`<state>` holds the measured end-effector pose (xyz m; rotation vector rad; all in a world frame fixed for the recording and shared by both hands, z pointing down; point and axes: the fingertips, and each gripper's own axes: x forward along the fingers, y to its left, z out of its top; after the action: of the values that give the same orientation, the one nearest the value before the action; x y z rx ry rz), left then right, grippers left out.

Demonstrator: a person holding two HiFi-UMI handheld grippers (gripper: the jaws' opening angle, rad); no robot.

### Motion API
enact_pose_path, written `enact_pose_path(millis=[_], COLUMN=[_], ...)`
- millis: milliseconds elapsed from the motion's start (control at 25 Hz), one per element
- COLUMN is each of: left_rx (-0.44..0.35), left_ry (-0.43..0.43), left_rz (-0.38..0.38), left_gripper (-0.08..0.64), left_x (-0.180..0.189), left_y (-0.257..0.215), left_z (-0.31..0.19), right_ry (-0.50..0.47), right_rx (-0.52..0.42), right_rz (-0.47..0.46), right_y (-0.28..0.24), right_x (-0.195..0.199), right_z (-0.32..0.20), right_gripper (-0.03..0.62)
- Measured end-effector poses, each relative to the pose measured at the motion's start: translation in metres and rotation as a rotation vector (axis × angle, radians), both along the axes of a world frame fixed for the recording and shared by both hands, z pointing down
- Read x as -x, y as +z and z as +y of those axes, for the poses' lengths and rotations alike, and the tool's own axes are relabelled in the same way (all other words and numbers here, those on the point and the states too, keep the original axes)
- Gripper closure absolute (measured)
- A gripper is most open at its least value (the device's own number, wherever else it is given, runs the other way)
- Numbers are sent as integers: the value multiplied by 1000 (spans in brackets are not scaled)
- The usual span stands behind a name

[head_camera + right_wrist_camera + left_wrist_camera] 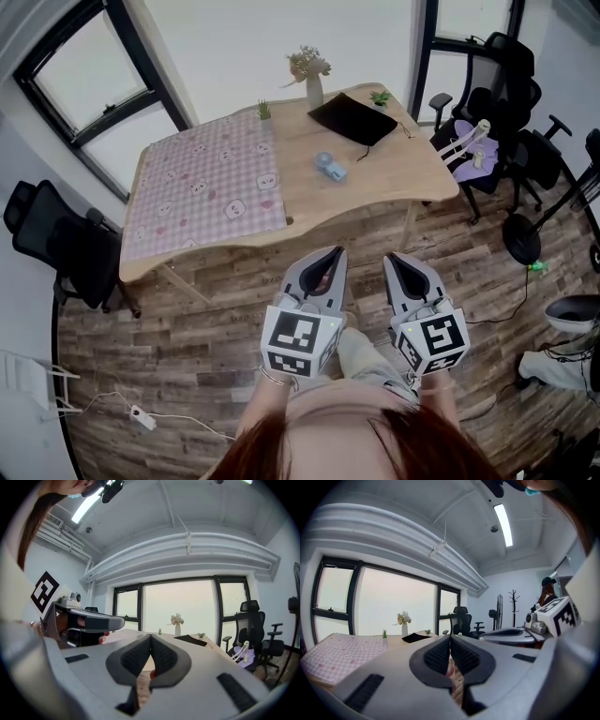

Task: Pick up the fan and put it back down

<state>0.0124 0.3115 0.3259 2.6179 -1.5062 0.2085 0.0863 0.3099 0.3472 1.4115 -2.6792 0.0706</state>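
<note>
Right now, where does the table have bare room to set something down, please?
The checked cloth is free, as is the tabletop between the fan and the near edge. The back is crowded: vase, black folder, small plants.

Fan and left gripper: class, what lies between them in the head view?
Only bare wooden tabletop, its front edge, then plank floor. The head view shows nothing standing between the fan and the left gripper.

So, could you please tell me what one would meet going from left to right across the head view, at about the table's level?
black office chair → pink checked cloth → fan → small potted plant → group of black office chairs
</note>
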Motion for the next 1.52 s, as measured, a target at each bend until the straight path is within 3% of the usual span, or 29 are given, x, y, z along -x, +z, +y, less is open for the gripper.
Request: enact_pose_path(millis=[840, 1520], left_rx=[28, 59], left_ry=[-15, -106], left_rz=[-29, -19], left_gripper=[551, 549], left_x=[-4, 17], left_y=[11, 22], left_z=[-139, -246], right_ry=[-53, -122], right_rx=[23, 33], right_rz=[1, 38], right_y=[9, 20], right_x=[4, 22], right_z=[-139, -252], right_gripper=[592, 592])
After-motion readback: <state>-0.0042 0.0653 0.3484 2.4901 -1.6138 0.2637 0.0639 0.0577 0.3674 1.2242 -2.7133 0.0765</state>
